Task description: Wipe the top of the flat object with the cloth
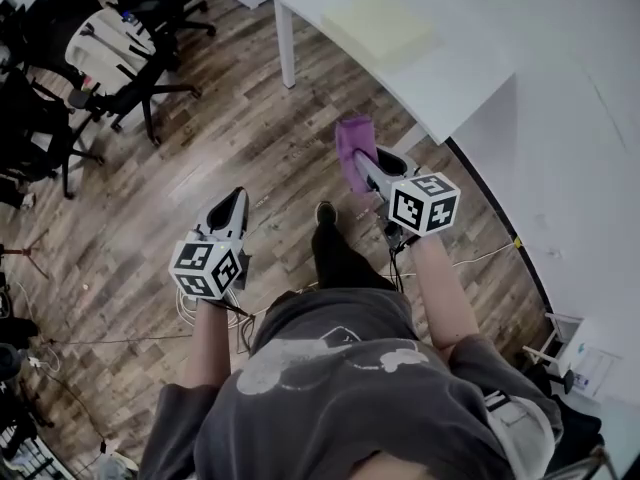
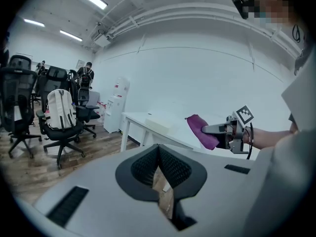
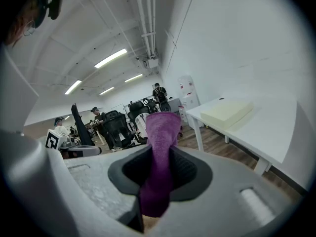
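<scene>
The flat object is a pale yellow pad (image 1: 375, 28) lying on the white table (image 1: 470, 78); it also shows as the pad (image 2: 159, 126) and the pad (image 3: 227, 112) in the two gripper views. My right gripper (image 1: 362, 160) is shut on a purple cloth (image 1: 352, 146), held in the air above the wooden floor, short of the table's near corner. The cloth (image 3: 161, 152) sticks up from between the jaws of the right gripper (image 3: 158, 157). My left gripper (image 1: 238, 198) hangs lower left over the floor, and its tips (image 2: 158, 149) meet with nothing between them.
Black office chairs (image 1: 110, 58), one with a white backpack (image 2: 60, 107), stand at the left. Cables (image 1: 120, 340) run across the floor. A white wall (image 1: 570, 188) borders the right side. A water dispenser (image 2: 118, 95) and people (image 3: 158, 95) are at the far end of the room.
</scene>
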`<state>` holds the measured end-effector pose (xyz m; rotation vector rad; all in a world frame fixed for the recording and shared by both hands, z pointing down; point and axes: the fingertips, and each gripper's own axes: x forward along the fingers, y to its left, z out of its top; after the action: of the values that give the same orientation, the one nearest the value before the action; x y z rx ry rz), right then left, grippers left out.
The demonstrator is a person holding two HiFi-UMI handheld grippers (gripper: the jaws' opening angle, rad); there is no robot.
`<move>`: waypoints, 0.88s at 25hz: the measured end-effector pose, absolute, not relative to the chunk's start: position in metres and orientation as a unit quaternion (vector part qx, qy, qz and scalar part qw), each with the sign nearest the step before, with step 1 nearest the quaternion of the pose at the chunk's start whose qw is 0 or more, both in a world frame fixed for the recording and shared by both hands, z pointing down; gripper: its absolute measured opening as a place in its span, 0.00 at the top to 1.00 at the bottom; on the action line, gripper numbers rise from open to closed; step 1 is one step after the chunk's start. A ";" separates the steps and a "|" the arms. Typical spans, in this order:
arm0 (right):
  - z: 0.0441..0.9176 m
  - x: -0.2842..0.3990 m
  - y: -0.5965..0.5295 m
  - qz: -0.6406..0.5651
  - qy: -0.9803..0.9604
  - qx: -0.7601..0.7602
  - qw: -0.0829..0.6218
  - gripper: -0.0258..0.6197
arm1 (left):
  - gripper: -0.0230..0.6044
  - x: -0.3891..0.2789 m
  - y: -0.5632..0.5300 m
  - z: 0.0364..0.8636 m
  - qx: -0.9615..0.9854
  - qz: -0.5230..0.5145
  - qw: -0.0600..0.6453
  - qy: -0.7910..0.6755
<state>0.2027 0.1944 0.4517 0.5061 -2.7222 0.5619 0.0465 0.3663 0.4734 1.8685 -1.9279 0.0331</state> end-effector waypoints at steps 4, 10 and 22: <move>0.458 0.182 0.131 0.208 -0.949 0.179 0.153 0.82 | 0.97 0.024 0.314 0.477 0.671 0.019 0.231 -0.704; 0.454 0.169 0.016 0.220 -0.944 0.199 0.144 0.82 | 0.97 0.001 0.217 0.471 0.669 0.021 0.233 -0.705; 0.453 0.170 -0.143 0.242 -0.934 0.230 0.128 0.82 | 0.97 -0.010 0.057 0.460 0.686 0.033 0.224 -0.692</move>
<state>0.1701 -0.1434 0.4528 0.6682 -2.7171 0.7028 -0.0096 0.0574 0.4601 1.8919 -1.9096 0.0917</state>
